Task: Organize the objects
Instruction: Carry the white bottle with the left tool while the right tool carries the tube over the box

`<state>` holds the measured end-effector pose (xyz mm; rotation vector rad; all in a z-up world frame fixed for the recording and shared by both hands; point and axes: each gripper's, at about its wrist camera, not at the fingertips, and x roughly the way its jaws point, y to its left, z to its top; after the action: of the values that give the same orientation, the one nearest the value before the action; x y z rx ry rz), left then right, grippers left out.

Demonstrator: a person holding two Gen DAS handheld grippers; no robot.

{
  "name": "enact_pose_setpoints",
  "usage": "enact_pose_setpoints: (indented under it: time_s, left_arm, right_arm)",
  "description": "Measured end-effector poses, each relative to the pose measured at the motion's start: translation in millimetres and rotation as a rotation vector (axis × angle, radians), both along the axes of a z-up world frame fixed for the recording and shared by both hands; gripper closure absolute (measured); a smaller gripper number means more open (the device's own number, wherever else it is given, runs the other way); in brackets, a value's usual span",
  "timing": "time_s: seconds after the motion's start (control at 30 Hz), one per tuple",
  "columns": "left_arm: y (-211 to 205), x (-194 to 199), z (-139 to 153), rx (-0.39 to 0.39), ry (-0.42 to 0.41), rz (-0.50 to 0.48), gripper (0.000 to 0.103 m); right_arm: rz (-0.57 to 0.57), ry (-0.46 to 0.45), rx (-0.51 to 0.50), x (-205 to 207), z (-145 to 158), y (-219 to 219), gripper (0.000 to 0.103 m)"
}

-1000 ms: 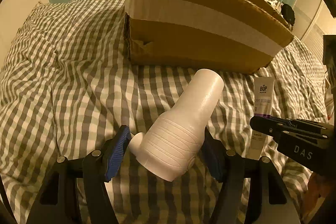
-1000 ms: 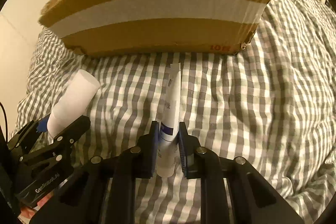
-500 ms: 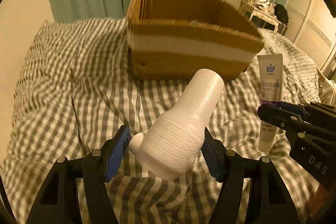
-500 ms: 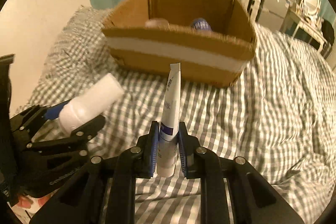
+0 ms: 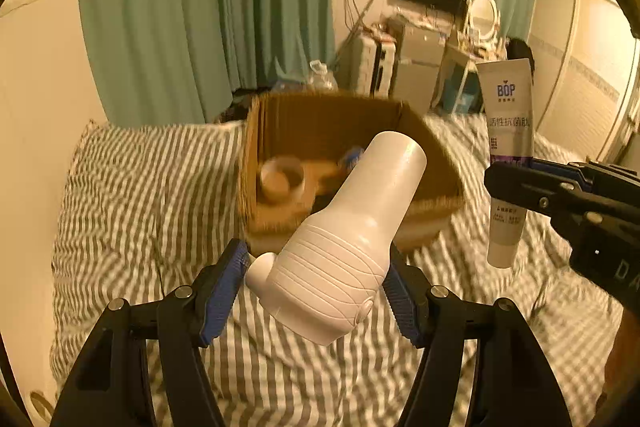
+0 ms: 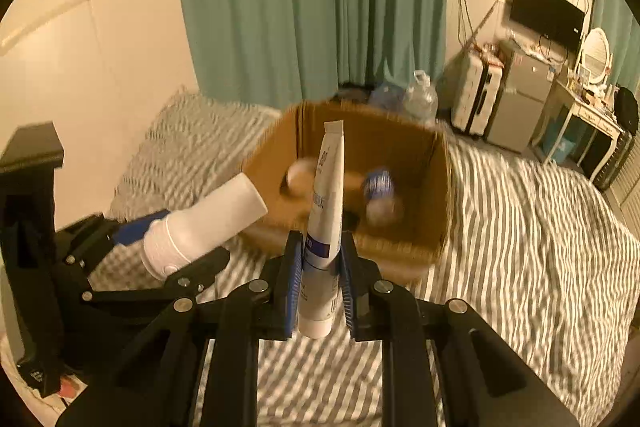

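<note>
Cardboard box sits open-topped on the gingham bedspread, at about twelve o'clock from both cameras, and already holds a round tan tub and a blue-capped item, blurred beyond naming. Left gripper is spread wide and clamped across the ribbed body of the white bottle, which points up and away toward one o'clock, its flat end aimed over the box's near wall; that tilt looks suited to tipping it in end first. Right gripper is nearly closed, pinching the thin white tube low on its body with the crimped end at twelve o'clock and the cap hanging at six; holding it upright probably keeps it slim for a straight drop. Both loads hang clear of the bedding, short of the box. In the left view the tube stands at three o'clock from the bottle, well apart from it. Near rim of the box is the edge to clear; inside, bare floor shows between the tub and the blue-capped item, so room seems adequate, though the two grippers may crowd each other over the opening.
</note>
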<state>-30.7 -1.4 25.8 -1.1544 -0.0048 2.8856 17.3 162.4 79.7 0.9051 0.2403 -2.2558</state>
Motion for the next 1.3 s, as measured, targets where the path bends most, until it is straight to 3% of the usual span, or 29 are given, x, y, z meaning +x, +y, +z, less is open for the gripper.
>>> enact_pose_setpoints:
  time_s: [0.23,0.4,0.53,0.83,1.0,1.3]
  left_arm:
    - [-11,-51,25,0.004,0.054,0.054,0.035]
    - [-9,-89,18,0.018,0.041,0.077,0.035]
    - [-3,-128,-5,0.046,-0.011,0.088,0.035]
    - [15,-187,-55,0.004,-0.105,0.112,0.035]
    - [25,-210,-78,-0.05,-0.188,0.119,0.035]
    - [33,-211,-100,-0.052,-0.222,0.1,0.035]
  right_arm:
    - [-0.015,0.013,-0.15,-50,28,-10,0.086]
    - [-0.026,0.009,-0.166,-94,16,-18,0.086]
    - [-0.035,-0.007,-0.157,-135,-8,-21,0.086]
    - [-0.052,-0.084,-0.069,-201,-75,-31,0.086]
    - [-0.066,-0.123,0.079,-225,-115,-46,0.086]
    - [-0.085,-0.086,0.161,-231,-138,-54,0.086]
